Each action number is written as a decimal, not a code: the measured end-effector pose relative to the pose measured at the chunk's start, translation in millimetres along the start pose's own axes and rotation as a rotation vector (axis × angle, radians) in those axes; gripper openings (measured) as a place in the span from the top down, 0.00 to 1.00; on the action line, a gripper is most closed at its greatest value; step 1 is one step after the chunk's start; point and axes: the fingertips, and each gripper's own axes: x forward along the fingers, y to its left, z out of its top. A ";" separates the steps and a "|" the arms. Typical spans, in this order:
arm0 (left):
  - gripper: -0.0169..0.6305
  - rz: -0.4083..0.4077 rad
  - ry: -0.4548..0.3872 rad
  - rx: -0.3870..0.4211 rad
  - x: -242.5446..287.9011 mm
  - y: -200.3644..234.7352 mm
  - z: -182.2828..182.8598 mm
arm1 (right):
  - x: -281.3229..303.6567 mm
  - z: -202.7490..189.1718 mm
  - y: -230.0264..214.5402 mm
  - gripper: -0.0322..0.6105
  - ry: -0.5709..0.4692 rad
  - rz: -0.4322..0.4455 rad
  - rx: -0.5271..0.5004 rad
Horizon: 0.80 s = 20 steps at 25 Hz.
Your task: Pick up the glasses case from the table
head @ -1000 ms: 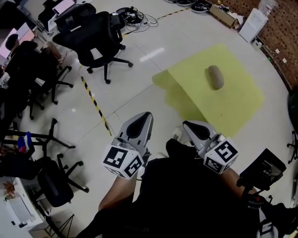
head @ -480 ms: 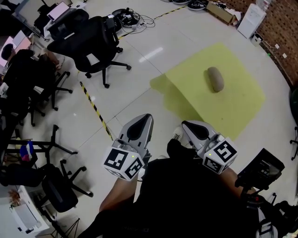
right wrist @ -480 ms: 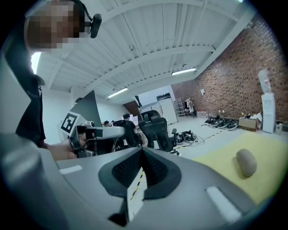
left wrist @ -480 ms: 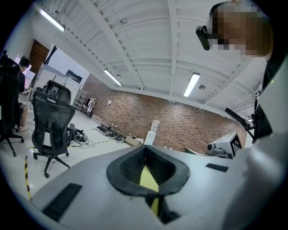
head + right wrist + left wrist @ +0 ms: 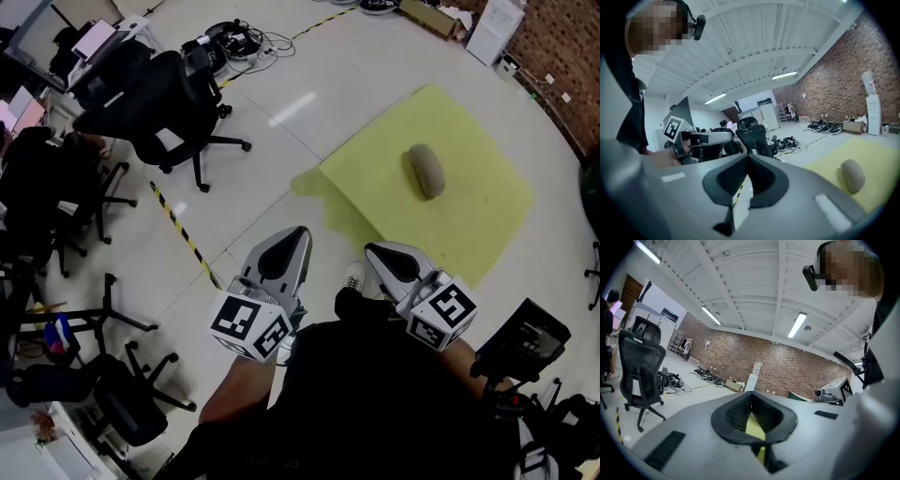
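The glasses case [image 5: 425, 172] lay on the yellow desk [image 5: 483, 211], its long axis running away from the person with a slight slant. The left gripper [image 5: 296, 232] and right gripper [image 5: 371, 249] hung well short of it, their fingers pressed together on nothing.

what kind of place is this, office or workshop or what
Likely an open-plan office or lab hall: black swivel office chairs on a pale floor, a long brick wall under strip lights, and tangled cables lying loose.
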 end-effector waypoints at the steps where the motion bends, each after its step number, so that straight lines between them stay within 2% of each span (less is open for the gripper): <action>1: 0.96 -0.005 0.003 0.003 1.5 1.7 1.7 | 1.6 1.4 -0.6 0.95 0.000 -0.005 0.002; 6: 0.96 -0.024 0.027 0.003 11.6 13.2 9.4 | 7.3 10.0 -10.1 0.95 -0.009 -0.044 0.022; 11: 0.96 -0.057 0.062 0.025 110.4 16.4 18.2 | 10.2 34.5 -103.6 0.95 -0.040 -0.083 0.050; 13: 0.96 -0.083 0.081 0.034 134.1 12.6 21.5 | 8.3 42.8 -124.2 0.95 -0.059 -0.106 0.060; 20: 0.96 -0.168 0.156 0.067 152.9 -3.6 20.3 | -16.7 55.8 -130.8 0.95 -0.149 -0.214 0.106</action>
